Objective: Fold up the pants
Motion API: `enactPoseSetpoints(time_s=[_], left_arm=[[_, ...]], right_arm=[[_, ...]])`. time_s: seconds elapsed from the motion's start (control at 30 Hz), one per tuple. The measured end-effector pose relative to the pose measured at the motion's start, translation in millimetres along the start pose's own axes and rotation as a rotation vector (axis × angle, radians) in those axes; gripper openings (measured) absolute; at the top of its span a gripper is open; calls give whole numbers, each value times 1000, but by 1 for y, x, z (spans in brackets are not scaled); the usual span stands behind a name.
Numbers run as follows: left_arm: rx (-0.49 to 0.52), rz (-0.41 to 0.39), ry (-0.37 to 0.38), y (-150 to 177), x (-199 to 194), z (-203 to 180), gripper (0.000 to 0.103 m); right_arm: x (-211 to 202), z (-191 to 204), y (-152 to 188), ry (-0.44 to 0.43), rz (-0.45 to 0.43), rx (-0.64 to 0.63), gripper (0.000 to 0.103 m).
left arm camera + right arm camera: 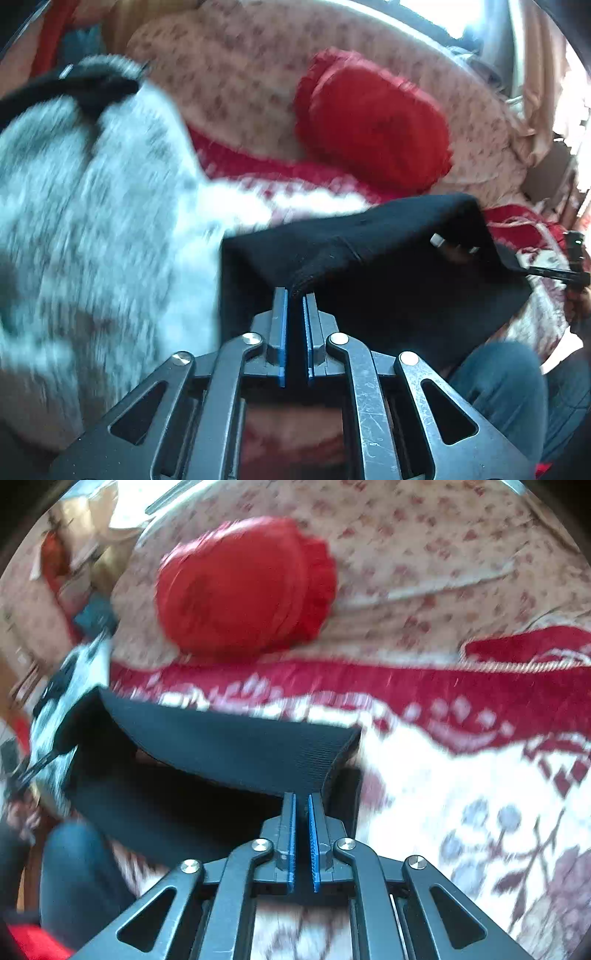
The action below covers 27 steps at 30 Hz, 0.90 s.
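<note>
The black pants (388, 266) hang lifted above the bed, stretched between my two grippers. My left gripper (295, 295) is shut on one corner of the pants' edge. In the right wrist view the ribbed black waistband (236, 749) runs from the left down to my right gripper (302, 797), which is shut on its end. The right gripper also shows in the left wrist view (454, 247), at the pants' far corner. The lower part of the pants hangs in shadow beneath the waistband.
A red round cushion (373, 122) (243, 583) lies on a floral pillow (240, 74). A red and white patterned bedspread (443, 775) covers the bed. A grey-white fuzzy garment (92, 206) is at left. A leg in blue jeans (506, 387) is below.
</note>
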<state>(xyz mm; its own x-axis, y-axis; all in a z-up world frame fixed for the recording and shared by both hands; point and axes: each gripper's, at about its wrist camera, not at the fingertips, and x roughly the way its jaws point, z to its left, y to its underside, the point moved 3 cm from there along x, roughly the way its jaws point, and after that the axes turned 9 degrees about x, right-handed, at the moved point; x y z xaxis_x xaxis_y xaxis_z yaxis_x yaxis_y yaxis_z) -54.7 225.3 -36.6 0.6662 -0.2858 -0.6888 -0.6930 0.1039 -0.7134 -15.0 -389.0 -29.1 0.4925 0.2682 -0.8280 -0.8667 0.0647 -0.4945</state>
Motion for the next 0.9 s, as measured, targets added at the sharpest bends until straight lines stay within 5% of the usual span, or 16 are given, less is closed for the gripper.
enactPoseSetpoints(time_s=[0.13,0.23,0.43,0.53,0.73,0.9], left_arm=[[-142,24,-5,22,-8,13,10],[-258,-8,26,27,-20,20,28],[-596,-50,254,35,-23,19,50],[-724,6,394,37,-1,9,50],[-880,28,390,45,37,15,50],[-978,-66,417,43,41,22,49]], right_arm=[[-6,-24,12,64,13,90,8],[-26,-31,7,39,-65,173,8],[-44,-25,0,-68,-155,276,12],[-38,-12,-1,-63,-138,244,12],[-30,1,1,-48,-112,190,12],[-32,-5,2,-45,-120,202,12]])
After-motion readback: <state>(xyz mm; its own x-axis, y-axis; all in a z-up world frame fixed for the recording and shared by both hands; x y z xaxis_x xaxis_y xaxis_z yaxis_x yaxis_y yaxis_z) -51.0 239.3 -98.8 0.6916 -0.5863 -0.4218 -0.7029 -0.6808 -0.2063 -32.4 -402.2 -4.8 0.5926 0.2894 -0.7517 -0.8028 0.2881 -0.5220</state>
